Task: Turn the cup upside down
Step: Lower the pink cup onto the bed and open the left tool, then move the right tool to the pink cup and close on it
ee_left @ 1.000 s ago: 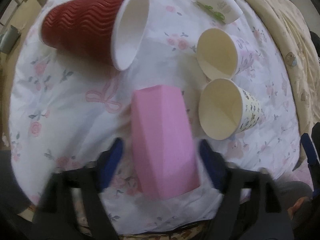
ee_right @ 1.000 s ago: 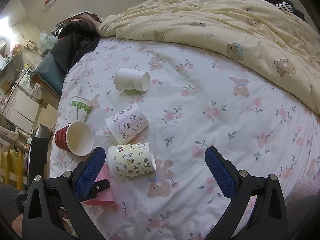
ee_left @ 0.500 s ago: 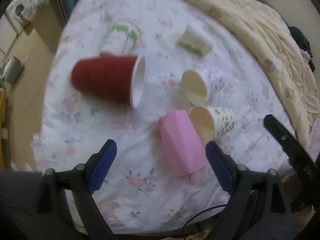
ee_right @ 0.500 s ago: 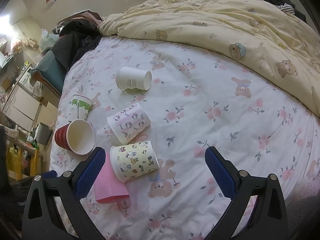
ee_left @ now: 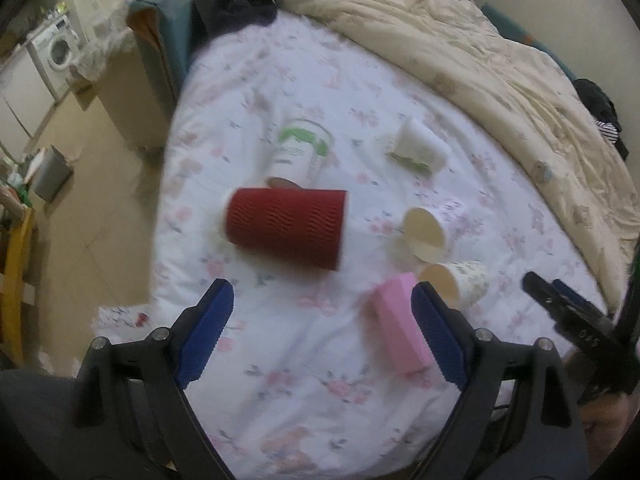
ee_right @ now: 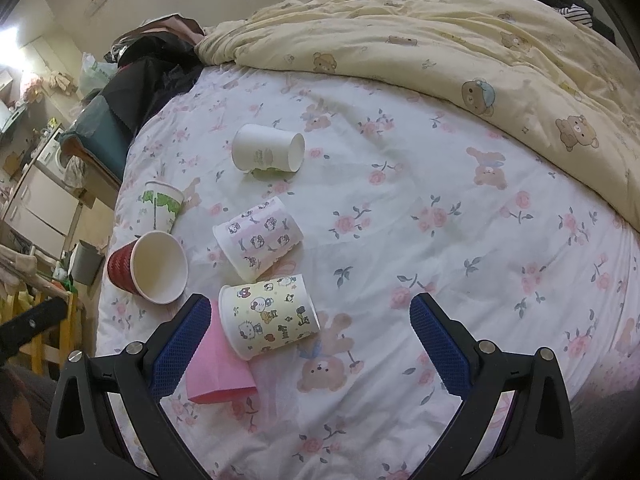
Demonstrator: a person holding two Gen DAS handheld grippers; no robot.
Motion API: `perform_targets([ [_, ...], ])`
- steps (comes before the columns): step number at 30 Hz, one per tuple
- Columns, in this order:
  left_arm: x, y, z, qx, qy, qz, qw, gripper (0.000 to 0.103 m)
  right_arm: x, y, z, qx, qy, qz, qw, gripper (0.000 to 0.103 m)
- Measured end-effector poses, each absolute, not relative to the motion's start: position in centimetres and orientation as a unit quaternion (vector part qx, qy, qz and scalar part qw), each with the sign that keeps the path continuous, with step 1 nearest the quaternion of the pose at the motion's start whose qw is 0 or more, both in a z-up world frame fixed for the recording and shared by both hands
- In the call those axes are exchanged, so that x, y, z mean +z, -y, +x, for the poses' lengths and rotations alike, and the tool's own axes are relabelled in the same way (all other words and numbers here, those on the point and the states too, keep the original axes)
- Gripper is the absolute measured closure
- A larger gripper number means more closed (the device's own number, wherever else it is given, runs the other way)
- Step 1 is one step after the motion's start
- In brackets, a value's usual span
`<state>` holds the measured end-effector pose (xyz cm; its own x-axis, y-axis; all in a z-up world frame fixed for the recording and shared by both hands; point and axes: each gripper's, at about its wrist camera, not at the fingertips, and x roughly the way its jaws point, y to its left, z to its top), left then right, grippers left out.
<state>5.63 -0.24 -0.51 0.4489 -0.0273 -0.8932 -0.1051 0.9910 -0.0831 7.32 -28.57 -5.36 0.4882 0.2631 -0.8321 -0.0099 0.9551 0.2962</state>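
Several paper cups lie on the floral bed sheet (ee_right: 400,220). A pink cup (ee_left: 400,326) (ee_right: 218,368) stands upside down near the front edge. A red ribbed cup (ee_left: 286,232) (ee_right: 150,266) lies on its side. Two cartoon-print cups (ee_right: 268,316) (ee_right: 258,236) lie on their sides beside the pink one. A green-and-white cup (ee_right: 160,204) (ee_left: 300,152) stands upside down. A white cup (ee_right: 268,148) lies further back. My left gripper (ee_left: 320,332) is open and empty, hovering in front of the red cup. My right gripper (ee_right: 308,344) is open and empty, above the nearer cartoon cup.
A cream bear-print duvet (ee_right: 460,40) covers the far and right side of the bed. Dark clothes (ee_right: 152,64) lie at the bed's far left corner. The bed edge drops to the floor on the left, with a grey bin (ee_left: 50,174) and a washing machine (ee_left: 54,52) beyond.
My left gripper has pulled back and up from the pink cup, which stays upside down on the sheet. Its view now centres on the red cup. My right gripper has barely moved.
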Motion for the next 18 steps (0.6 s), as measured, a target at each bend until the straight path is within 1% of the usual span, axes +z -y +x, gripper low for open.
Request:
perform_targets([
  [3,-0.9,-0.8,5.6,0.034,-0.52,-0.052,0.852,0.015,-5.5,28.3,7.4,0.081,-0.502,0.122,0.852,0.001],
  [11,-2.5,-2.3,6.0,0.057,-0.509,-0.063,0.856,0.015,-5.9,27.2,7.6,0.09,-0.506,0.102,0.852,0.001],
  [18,-2.5,-3.1,6.0,0.055,-0.517,-0.084,0.85,0.015,-4.7,25.8,7.4,0.128,-0.516,0.087,0.843,0.002],
])
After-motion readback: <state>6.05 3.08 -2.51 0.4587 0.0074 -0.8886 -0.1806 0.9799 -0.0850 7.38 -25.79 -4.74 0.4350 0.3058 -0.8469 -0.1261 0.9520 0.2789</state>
